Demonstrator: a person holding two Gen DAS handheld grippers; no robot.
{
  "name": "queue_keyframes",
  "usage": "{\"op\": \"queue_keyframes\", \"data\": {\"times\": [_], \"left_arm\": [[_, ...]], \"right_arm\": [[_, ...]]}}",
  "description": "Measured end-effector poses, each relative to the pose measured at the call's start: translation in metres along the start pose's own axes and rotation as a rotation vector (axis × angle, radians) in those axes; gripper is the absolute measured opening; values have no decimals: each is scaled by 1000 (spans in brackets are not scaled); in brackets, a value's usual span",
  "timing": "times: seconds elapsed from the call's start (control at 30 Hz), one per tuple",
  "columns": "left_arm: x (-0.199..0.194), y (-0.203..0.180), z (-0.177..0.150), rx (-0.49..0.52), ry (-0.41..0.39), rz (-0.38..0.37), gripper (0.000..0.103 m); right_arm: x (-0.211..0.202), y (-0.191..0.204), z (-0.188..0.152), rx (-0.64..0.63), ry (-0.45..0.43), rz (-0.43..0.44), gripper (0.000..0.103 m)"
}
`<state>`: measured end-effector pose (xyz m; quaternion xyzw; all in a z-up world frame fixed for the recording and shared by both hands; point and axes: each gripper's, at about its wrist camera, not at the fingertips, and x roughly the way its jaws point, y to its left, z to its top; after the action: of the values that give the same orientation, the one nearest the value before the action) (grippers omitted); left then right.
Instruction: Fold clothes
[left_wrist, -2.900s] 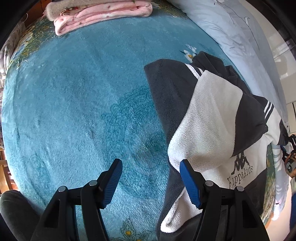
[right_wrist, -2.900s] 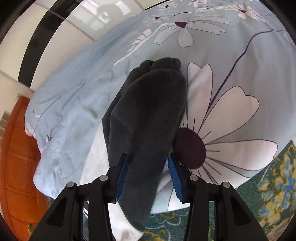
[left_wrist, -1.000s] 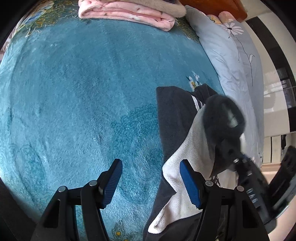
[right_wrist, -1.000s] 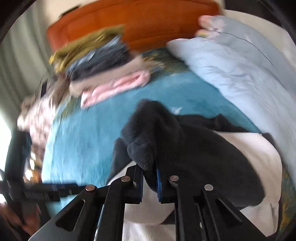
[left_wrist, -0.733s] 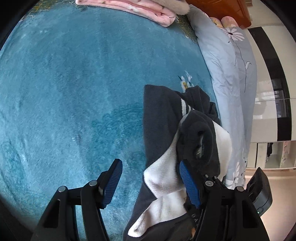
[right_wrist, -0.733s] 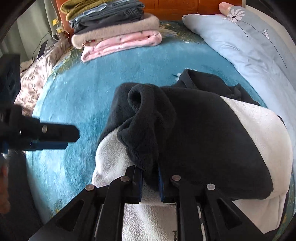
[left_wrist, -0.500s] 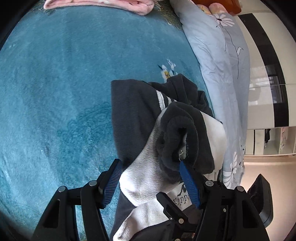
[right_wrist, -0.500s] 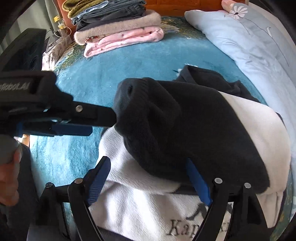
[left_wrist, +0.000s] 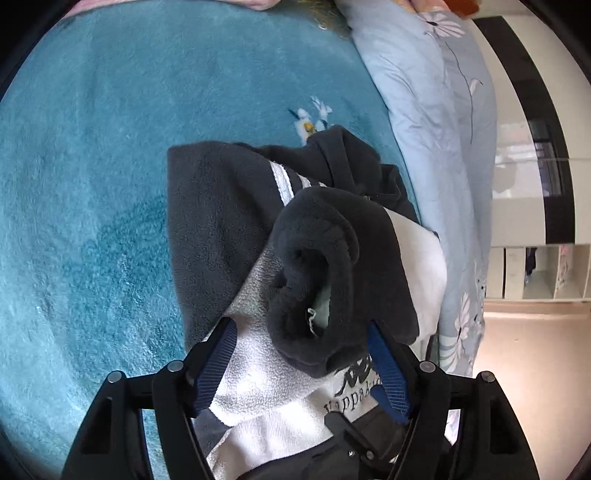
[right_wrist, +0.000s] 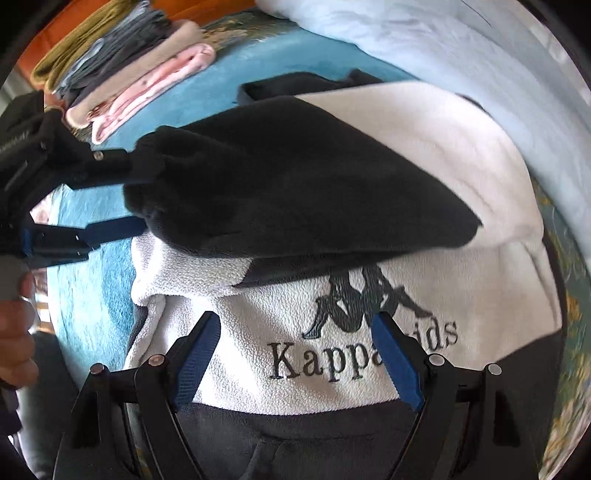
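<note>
A dark grey and white fleece sweatshirt (right_wrist: 461, 155) lies on the teal blanket (left_wrist: 92, 184) of the bed, its dark sleeve (left_wrist: 332, 258) folded across the white chest. The left gripper (left_wrist: 301, 363) has just been opening; its jaws stand wide on either side of the sleeve cuff without pressing it. The right gripper (right_wrist: 297, 356), jaws wide and holding nothing, hangs over the printed logo (right_wrist: 364, 343). Folded clothes (right_wrist: 129, 70) are stacked at the far left.

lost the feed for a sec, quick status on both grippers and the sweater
Right gripper open, nothing held. Left gripper open, astride the dark sleeve cuff. Sleeve folded across the sweater on the teal blanket. Nothing in the way.
</note>
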<state>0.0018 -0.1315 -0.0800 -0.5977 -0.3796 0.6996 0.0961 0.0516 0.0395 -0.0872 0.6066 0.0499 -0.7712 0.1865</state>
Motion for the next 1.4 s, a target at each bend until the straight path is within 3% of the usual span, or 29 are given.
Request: {"op": "queue_keyframes", "data": {"times": [0.03, 0.1, 0.13, 0.17, 0.23, 0.4, 0.47, 0.57, 0.6, 0.73, 0.83, 1.0, 1.07, 1.23, 1.33, 1.4], "left_arm": [[0, -1, 1, -2, -1, -4, 73], [1, -4, 2, -6, -3, -13, 55], [1, -5, 3, -7, -3, -11, 33], [0, -5, 3, -2, -1, 12, 24], [-6, -5, 3, 1, -15, 13, 19], [-48, -1, -6, 21, -103, -120, 19], [-46, 9, -7, 13, -96, -89, 19], [-17, 31, -8, 22, -3, 44, 19], [-11, 39, -10, 18, 7, 51, 20], [-17, 47, -13, -22, 2, -20, 24], [-30, 37, -15, 23, -7, -26, 28], [-62, 38, -24, 4, -88, -57, 32], [-69, 41, -22, -12, -108, -64, 39], [-56, 42, -14, -27, -78, -50, 39], [-45, 46, -13, -33, -47, -30, 39], [-40, 49, -13, -40, -36, -28, 39]], "right_arm": [[0, 0, 1, 17, 4, 5, 84], [-2, 2, 4, 39, -3, 18, 84], [-4, 4, 5, 39, -4, 14, 84], [-5, 5, 6, 40, -4, 10, 84], [-7, 6, 8, 41, -7, 2, 84], [-11, 7, 6, 51, -21, -9, 84], [-10, 8, 3, 58, -15, -15, 84], [-5, 10, 1, 81, 7, -16, 85], [-4, 12, 1, 86, 8, -16, 85], [-10, 18, 3, 75, -19, -12, 84], [-13, 18, 1, 76, -30, -23, 84], [-30, 7, 12, 95, -99, -23, 85], [-37, 2, 26, 102, -135, -35, 85], [-42, 9, 92, 92, -208, -1, 85], [-26, 21, 130, 30, -157, 73, 85], [-5, 34, 156, -27, -110, 44, 85]]}}
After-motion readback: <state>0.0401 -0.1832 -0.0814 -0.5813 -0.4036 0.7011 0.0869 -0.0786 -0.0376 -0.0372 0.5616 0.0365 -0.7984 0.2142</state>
